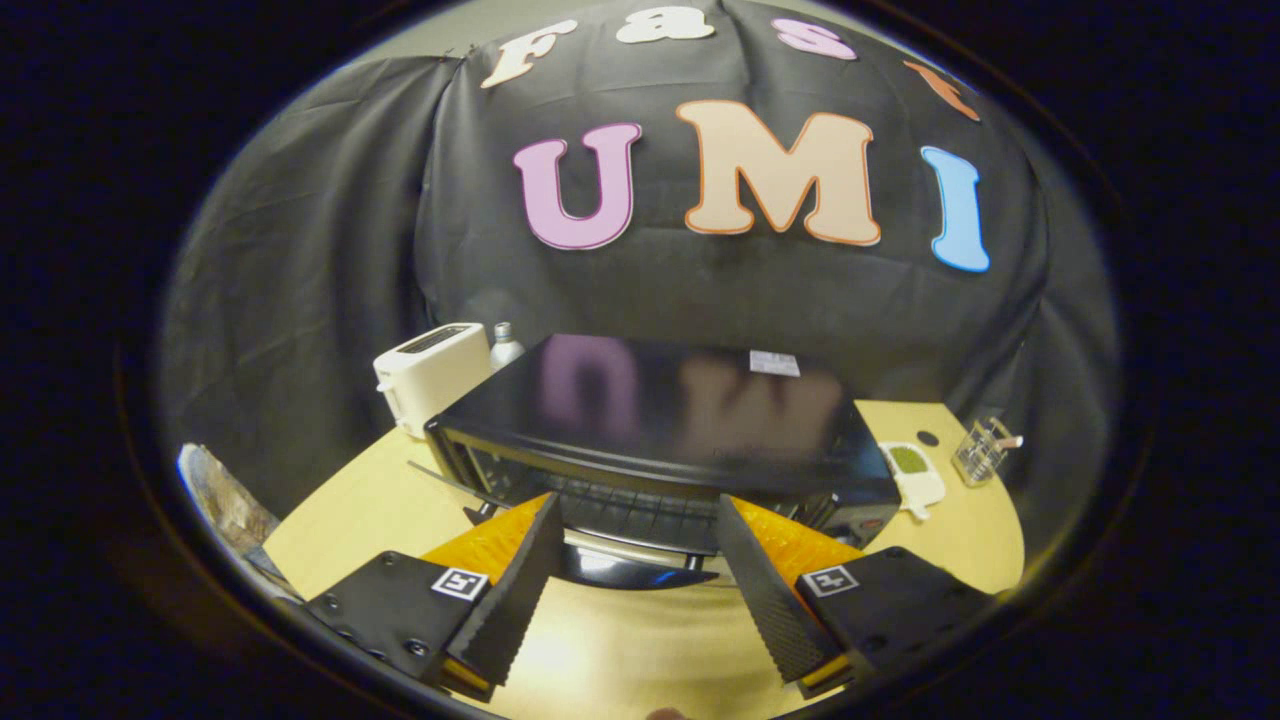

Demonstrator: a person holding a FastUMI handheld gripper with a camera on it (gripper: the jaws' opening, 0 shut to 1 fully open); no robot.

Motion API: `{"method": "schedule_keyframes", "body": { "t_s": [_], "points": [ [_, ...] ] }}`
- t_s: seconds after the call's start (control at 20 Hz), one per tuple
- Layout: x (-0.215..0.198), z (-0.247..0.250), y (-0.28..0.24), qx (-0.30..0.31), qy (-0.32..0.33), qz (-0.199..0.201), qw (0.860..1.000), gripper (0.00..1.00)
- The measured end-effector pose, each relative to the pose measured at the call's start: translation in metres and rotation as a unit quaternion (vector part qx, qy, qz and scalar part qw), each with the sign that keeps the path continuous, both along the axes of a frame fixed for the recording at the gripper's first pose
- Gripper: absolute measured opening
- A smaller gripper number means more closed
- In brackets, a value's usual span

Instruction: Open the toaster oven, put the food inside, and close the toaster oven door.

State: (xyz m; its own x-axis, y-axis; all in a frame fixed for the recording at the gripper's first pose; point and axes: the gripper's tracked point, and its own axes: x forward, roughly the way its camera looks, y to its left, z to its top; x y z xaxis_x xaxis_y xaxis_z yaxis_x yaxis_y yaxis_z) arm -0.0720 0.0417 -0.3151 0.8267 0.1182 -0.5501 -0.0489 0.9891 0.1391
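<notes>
A black toaster oven (660, 420) stands on the wooden table (380, 510), just ahead of my fingers. Its glossy top mirrors the wall. The door (625, 565) hangs folded down toward me, its glass and metal handle showing between my fingertips, and the wire rack (630, 505) inside is visible. My gripper (637, 512) is open, its two black ribbed fingers (520, 585) spread wide with nothing between them, one to each side of the lowered door. I cannot make out any food on the rack.
A white slot toaster (430, 375) and a small bottle (505, 345) stand behind the oven to the left. To the oven's right lie a white dish with something green (912, 468) and a clear glass container (982, 450). A crumpled bag (225, 500) sits at the table's left edge.
</notes>
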Motion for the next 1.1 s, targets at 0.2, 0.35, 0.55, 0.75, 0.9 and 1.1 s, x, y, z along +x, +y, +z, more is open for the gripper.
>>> {"method": "schedule_keyframes", "body": {
  "t_s": [0.2,0.35,0.55,0.75,0.9,1.1],
  "points": [
    [-0.034,-0.014,0.008,0.016,0.034,0.026,0.999,0.98],
    [-0.063,-0.036,0.014,0.026,0.071,0.042,0.996,0.98],
    [-0.088,-0.06,0.02,0.029,0.108,0.063,0.992,0.98],
    [-0.105,-0.083,0.022,0.027,0.132,0.076,0.988,0.98],
    [-0.11,-0.098,0.026,0.021,0.144,0.086,0.986,0.98],
    [-0.121,-0.115,0.027,0.017,0.16,0.104,0.981,0.98]
  ]
}}
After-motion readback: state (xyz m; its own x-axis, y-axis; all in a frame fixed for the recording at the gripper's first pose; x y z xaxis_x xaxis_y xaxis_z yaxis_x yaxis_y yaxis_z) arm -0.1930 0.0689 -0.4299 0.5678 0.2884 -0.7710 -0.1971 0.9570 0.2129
